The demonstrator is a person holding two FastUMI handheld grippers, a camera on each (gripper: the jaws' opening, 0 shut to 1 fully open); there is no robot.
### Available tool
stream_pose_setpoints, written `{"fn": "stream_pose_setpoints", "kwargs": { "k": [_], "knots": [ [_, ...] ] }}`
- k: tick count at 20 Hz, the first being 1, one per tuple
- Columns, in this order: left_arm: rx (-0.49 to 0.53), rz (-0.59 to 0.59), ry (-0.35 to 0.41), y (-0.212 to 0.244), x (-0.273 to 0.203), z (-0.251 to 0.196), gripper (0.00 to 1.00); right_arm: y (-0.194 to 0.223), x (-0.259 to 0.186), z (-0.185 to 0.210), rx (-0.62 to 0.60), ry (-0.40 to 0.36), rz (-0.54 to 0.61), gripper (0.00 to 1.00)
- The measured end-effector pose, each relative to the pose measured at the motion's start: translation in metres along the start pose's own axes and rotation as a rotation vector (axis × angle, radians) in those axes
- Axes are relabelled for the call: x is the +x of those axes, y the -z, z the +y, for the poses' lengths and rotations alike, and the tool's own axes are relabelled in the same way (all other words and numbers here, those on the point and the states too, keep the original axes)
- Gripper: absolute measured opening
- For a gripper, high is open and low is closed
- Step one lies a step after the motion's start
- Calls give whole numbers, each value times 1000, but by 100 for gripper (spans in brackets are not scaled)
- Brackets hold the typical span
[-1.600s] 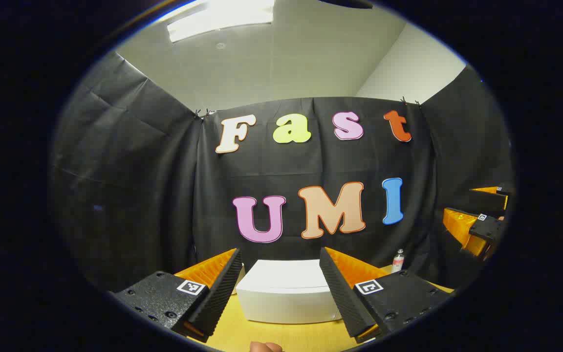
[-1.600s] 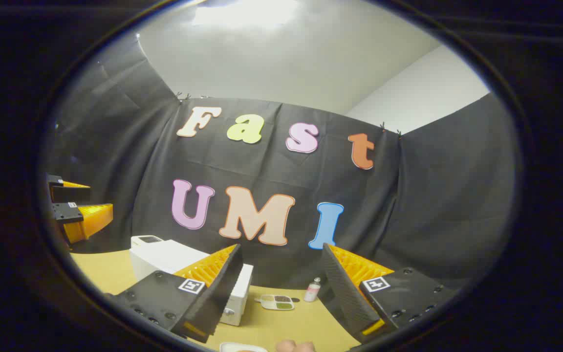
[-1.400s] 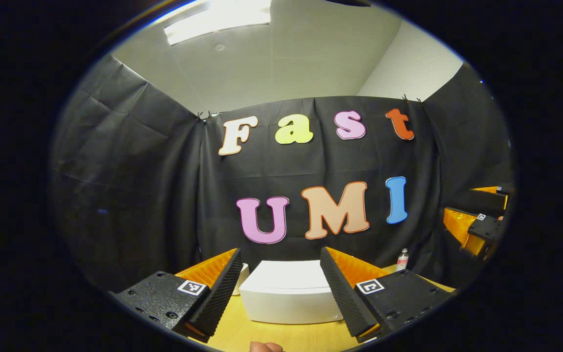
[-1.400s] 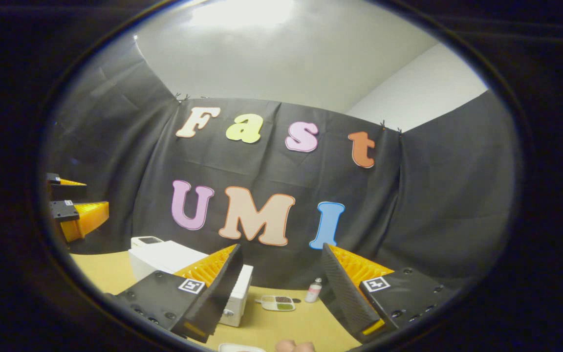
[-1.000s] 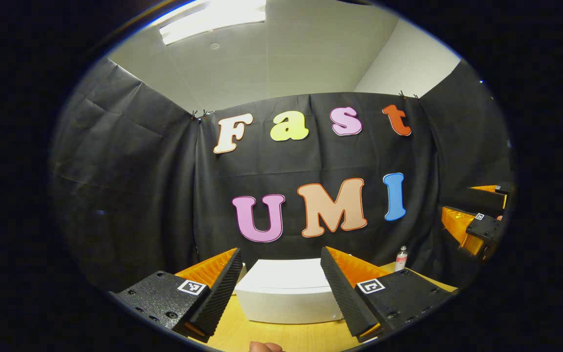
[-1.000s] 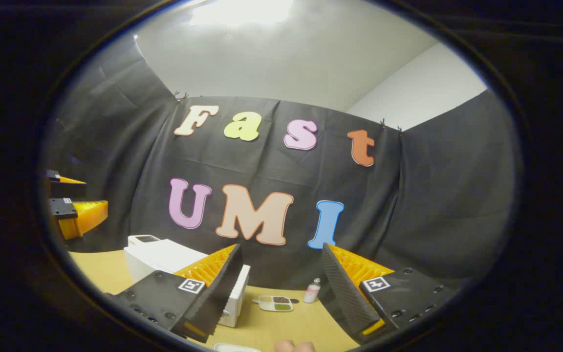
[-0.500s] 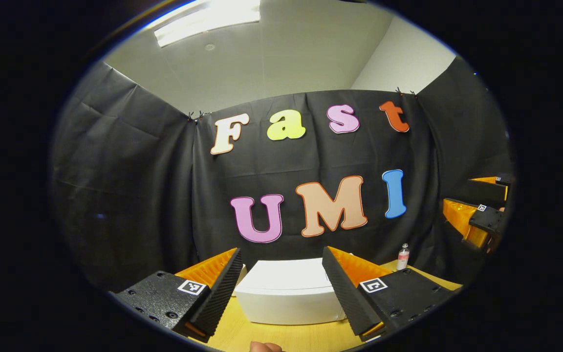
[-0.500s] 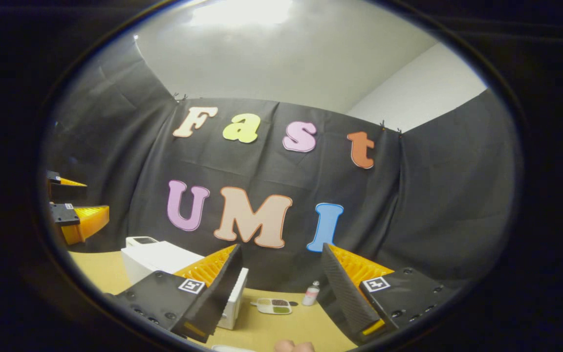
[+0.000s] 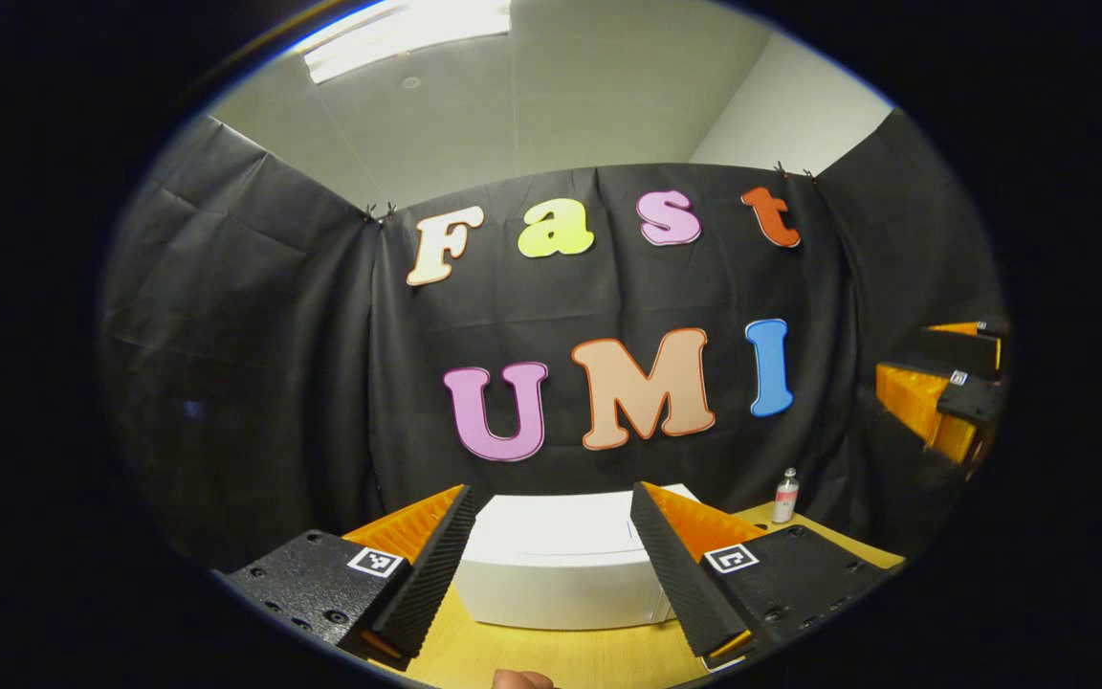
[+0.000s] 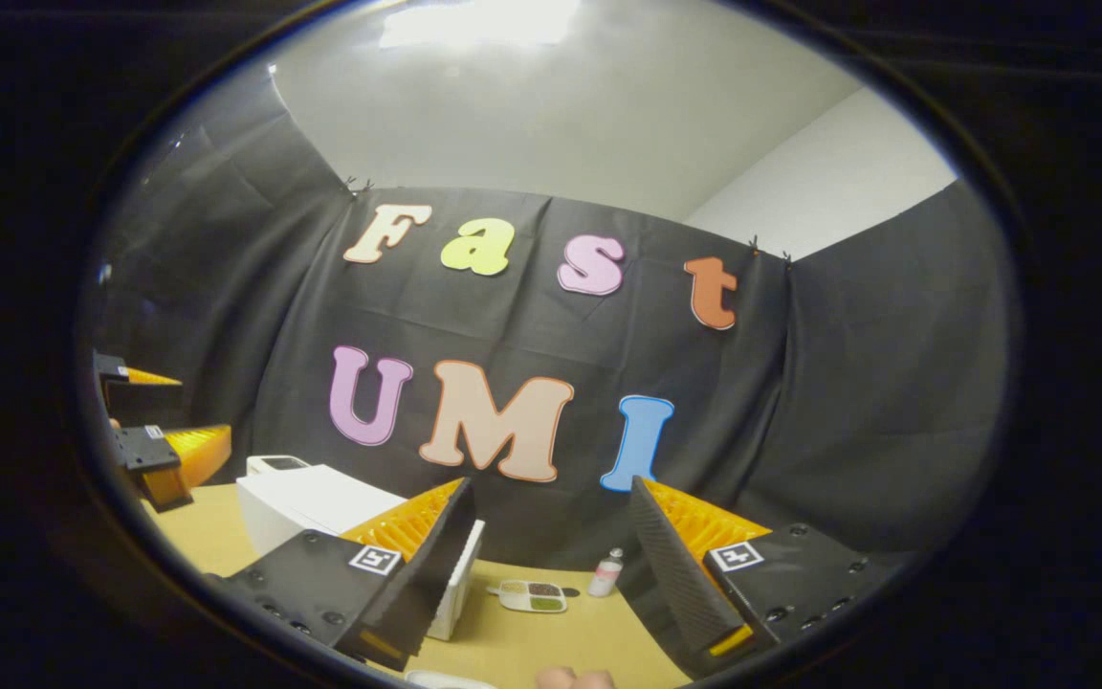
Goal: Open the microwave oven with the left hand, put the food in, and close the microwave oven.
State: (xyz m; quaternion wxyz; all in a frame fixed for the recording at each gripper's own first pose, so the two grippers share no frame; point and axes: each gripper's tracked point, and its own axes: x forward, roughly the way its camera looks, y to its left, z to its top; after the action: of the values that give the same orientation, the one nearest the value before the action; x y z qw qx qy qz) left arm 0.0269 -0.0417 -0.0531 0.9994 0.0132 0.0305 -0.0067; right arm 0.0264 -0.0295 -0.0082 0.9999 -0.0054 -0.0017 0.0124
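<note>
Closer now than a moment ago, the white microwave (image 9: 559,565) sits shut on the wooden table (image 9: 551,660), framed between the spread fingers of our left gripper (image 9: 551,560). Our right gripper (image 10: 551,565) hangs open over the table, where a food tray (image 10: 532,595) lies beside a small bottle (image 10: 606,573).

Room evenly lit from ceiling light (image 9: 407,27) overhead; glare washes ceiling (image 10: 513,86) in right gripper view. Wooden table (image 10: 532,641) bright, shadows soft. Fisheye bends edges strongly. Focus sharp, no motion blur.
</note>
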Motion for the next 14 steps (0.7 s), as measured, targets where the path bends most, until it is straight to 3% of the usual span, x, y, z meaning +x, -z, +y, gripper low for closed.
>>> {"fn": "stream_pose_setpoints", "kwargs": {
  "k": [3,13,14],
  "knots": [
    [52,22,14,29,9,-13,99,-3,-3,-6,-3,7,-1,97],
    [136,190,218,173,46,-100,97,-22,-17,-37,26,78,-21,96],
    [128,211,228,186,50,-106,97,-22,-18,-40,24,89,-15,100]
  ]
}}
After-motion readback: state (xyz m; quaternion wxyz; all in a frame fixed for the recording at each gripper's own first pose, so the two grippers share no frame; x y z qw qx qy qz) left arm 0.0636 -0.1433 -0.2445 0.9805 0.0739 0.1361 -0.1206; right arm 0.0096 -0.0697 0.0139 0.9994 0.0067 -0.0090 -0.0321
